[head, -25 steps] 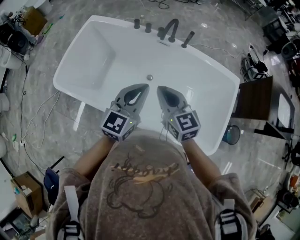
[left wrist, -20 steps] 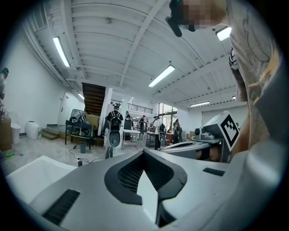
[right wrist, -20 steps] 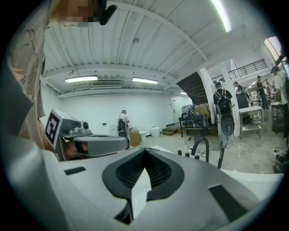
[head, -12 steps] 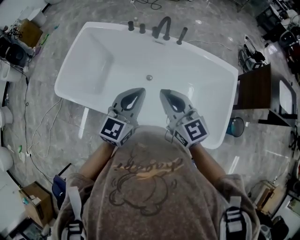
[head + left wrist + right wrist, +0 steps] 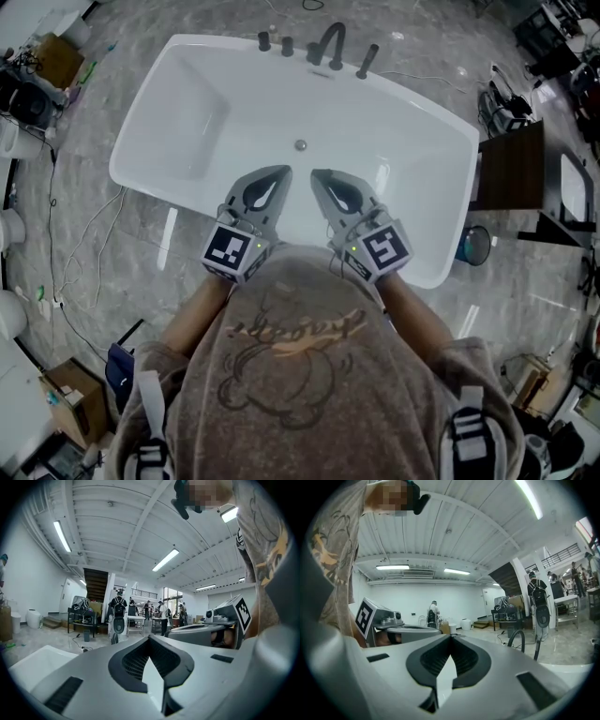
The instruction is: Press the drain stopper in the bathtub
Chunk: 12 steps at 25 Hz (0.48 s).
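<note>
Drain stopper (image 5: 300, 145) is seen in the middle of the white bathtub (image 5: 192, 122) floor, below the dark faucet (image 5: 330, 45). The left hand-held gripper (image 5: 279, 174) and the right hand-held gripper (image 5: 320, 177) are held side by side over the near rim, apart from the stopper. Both are closed tip to tip, and nothing is gripped.
</note>
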Each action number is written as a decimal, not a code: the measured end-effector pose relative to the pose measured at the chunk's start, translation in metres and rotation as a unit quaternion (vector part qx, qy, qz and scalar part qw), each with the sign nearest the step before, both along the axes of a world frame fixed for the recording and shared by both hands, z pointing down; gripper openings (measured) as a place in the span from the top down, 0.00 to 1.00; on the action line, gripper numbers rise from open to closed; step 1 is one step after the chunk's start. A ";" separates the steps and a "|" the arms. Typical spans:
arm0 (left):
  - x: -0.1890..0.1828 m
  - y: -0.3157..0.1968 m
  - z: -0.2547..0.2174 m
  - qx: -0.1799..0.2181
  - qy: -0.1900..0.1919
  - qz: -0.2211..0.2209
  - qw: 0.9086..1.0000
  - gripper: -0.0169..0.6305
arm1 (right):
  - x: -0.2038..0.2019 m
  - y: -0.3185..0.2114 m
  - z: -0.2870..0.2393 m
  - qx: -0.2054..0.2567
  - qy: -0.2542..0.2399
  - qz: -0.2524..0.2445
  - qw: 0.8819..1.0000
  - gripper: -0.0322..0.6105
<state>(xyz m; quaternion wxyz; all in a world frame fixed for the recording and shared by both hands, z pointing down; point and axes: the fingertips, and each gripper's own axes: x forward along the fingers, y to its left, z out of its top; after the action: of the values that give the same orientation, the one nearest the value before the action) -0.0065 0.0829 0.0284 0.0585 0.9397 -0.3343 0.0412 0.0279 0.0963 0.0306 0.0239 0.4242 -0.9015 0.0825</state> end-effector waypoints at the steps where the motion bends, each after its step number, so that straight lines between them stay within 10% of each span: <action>1: -0.001 0.001 0.000 0.000 0.000 -0.002 1.000 0.97 | -0.002 0.000 0.000 0.001 0.000 -0.002 1.000 0.95; 12: -0.015 0.002 0.002 -0.002 -0.001 -0.022 1.000 0.97 | -0.009 -0.003 -0.004 0.008 0.001 -0.009 1.000 0.95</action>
<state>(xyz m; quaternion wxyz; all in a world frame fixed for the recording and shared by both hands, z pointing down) -0.0212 0.0849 0.0300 0.0610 0.9319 -0.3551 0.0419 0.0186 0.0937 0.0267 0.0221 0.4163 -0.9058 0.0751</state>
